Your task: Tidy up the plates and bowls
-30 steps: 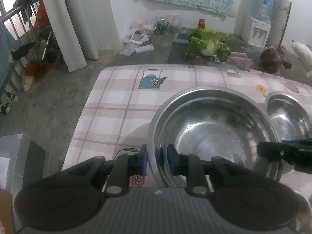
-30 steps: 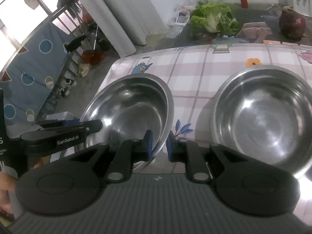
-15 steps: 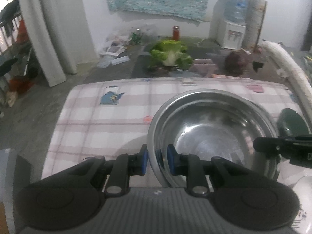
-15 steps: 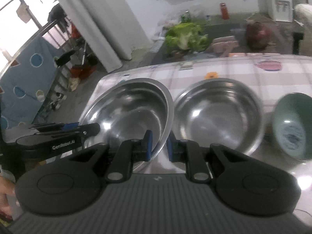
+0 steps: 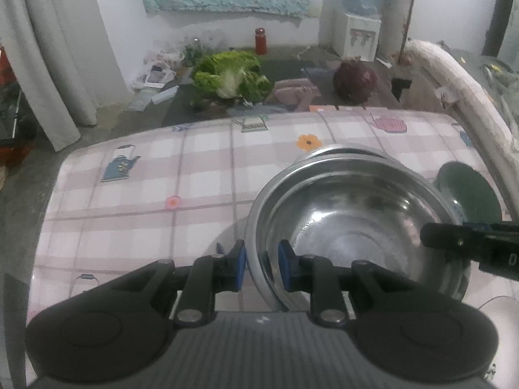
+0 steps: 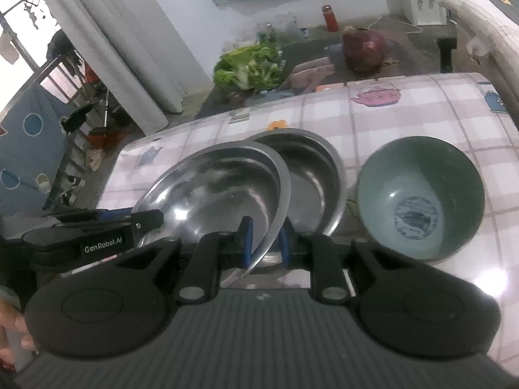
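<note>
Rim of the big steel basin (image 6: 223,194) sits between my right hand-held gripper's (image 6: 263,242) blue pads; the log-side reading is a shade looser than a second back, but the pads look as if they pinch the rim's right edge. My left hand-held gripper (image 5: 261,267) clamps the opposite edge the same way, one pad outside the wall, one inside.

Change since a second ago: both hands have carried the basin sideways across the counter (image 5: 146,201), toward the right end. A second back it hung over bare checked cloth with the second steel bowl (image 6: 311,175) well apart to the right. Now the basin overlaps that bowl; in the left wrist view only a sliver of the bowl's far rim (image 5: 343,154) peeks out behind the basin.

Just beyond on the right, the green ceramic bowl (image 6: 421,197) has come into both views, standing upright near the steel bowl.

My reading: this is the nesting step. The basin looks the wider of the two, so it may perch on the bowl rather than drop in; I'd watch it for rocking on release.

Far off on the floor: a cabbage (image 5: 232,76) and a dark round vegetable (image 5: 355,79), not my concern.
</note>
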`<state>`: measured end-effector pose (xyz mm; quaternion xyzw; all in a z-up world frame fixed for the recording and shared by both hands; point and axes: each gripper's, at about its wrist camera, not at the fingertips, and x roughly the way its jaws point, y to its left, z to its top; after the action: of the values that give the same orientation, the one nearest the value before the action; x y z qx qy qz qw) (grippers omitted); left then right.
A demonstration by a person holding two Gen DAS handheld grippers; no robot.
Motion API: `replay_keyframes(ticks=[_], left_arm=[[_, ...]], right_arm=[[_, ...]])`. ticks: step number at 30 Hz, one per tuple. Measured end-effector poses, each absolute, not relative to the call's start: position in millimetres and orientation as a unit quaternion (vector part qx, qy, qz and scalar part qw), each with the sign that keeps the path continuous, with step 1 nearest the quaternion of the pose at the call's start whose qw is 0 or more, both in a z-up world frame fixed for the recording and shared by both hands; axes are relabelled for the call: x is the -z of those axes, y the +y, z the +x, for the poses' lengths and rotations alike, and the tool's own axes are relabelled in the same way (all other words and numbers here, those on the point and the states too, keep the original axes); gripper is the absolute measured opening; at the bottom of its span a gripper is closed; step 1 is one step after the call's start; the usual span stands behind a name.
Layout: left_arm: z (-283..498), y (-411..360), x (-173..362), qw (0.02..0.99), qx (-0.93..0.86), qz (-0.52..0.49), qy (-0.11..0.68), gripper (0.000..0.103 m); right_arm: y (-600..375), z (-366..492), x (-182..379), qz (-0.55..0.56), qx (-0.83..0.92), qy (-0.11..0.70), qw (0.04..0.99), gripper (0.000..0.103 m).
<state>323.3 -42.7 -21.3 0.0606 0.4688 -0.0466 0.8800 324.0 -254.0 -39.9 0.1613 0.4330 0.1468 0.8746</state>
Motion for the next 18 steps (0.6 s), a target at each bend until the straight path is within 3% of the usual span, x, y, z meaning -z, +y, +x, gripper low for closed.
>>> replay_keyframes(ticks=[6,11,18], left_arm=[[331,-52,30,0.877,0.048,0.070,0.473,0.025],[332,-53,32,0.877,0.052,0.071,0.473,0.033],[324,-52,27,0.882,0.052,0.078,0.461,0.055]], right_arm=[[-256,332,53,0.151,-0.136,0.432,0.879,0.017],[-255,338,56,0.136,-0.130,0.428,0.884,0.026],[-246,332,49,0.064,-0.116,0.397,0.908,0.070]])
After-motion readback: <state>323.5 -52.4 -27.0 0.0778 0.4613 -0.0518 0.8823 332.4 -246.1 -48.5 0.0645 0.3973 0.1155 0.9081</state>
